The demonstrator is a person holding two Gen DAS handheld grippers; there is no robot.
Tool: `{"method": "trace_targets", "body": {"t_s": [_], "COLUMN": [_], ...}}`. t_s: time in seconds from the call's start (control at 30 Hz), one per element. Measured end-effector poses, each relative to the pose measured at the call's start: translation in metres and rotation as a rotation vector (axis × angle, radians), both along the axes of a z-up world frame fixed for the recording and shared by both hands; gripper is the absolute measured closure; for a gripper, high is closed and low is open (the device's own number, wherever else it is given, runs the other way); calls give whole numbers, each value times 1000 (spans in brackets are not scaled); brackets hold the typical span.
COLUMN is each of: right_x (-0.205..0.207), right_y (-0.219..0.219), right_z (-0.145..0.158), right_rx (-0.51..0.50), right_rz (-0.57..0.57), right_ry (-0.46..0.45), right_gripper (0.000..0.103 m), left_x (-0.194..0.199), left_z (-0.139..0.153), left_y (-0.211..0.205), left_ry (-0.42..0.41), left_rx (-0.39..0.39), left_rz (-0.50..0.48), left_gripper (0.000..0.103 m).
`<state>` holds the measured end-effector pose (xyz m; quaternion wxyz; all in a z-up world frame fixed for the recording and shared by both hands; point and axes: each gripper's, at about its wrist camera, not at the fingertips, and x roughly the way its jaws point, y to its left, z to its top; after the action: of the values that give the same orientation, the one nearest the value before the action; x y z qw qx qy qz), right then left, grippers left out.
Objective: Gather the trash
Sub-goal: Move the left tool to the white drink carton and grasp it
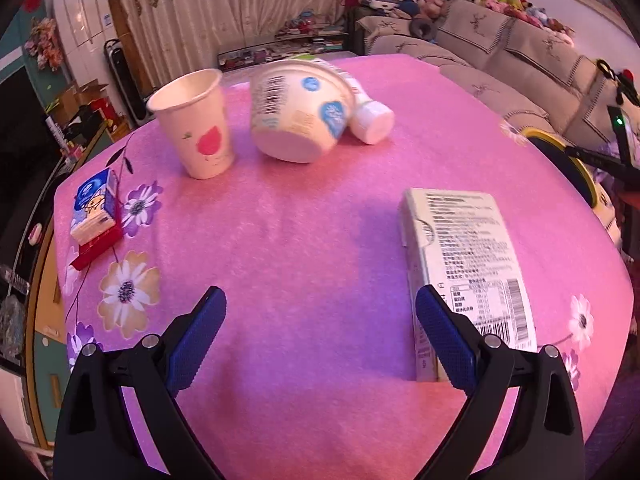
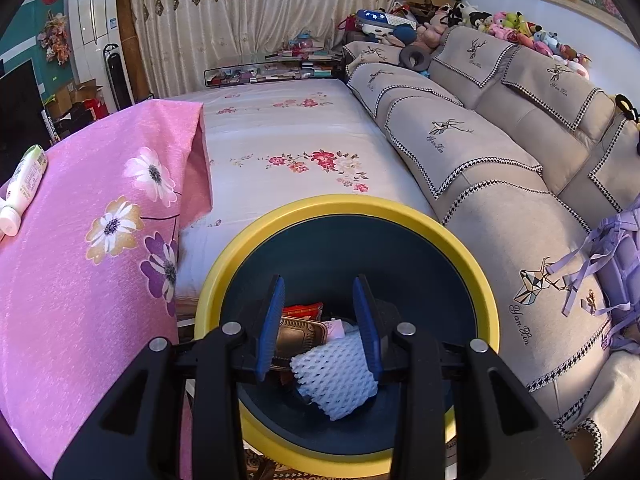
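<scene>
While the right gripper (image 2: 319, 322) hangs open over the yellow-rimmed dark bin (image 2: 472, 264), left gripper (image 1: 320, 334) spread wide, empty, white printed carton (image 1: 464, 264) just right.

left wrist view looks low and close across the pink cloth (image 1: 320, 220) toward the curtain (image 1: 224, 4); right wrist view peers steeply down into the bin (image 2: 476, 264) beside it; both share cloth, curtain, sofa (image 1: 500, 44).
</scene>
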<state>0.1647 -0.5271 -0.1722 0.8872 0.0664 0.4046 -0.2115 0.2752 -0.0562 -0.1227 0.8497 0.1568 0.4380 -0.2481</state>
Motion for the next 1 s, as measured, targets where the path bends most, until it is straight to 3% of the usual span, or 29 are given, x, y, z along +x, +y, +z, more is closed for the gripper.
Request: {"method": "trace_targets", "body": {"t_s": [0.13,0.2,0.33,0.4,0.5,0.9,1.0], "right_x": [-5,-7,-11,-12,-12,-19,-21], "right_y": [-1,-2,-5,-5,-4,-12,-14], "right_z": [2,3,2,0,-4,-12,-14], "right_rx": [5,9,24,37,51,102,108], "right_rz": [-2,-3,-3,2,15,19,16], "right_ry": [-11,-15,-27,-32,-30,-55,-56], "right_gripper": [69,69,68,67,67,67,67], "left_x": [-32,-38,-47,-54,-71,-67,-65], "left_z": [10,14,17,17,15,-19,-23], "left_y": [-22,-28,-33,-40,-65,-100,-103], "left_ry": [-11,14,108,95,25,54,49], "left_rx": [-14,-44,-188,-229,-191,-69,-56], "left_rz": [-16,49,235,295,314,383,389], "left_gripper": [9,9,8,8,7,7,13]}}
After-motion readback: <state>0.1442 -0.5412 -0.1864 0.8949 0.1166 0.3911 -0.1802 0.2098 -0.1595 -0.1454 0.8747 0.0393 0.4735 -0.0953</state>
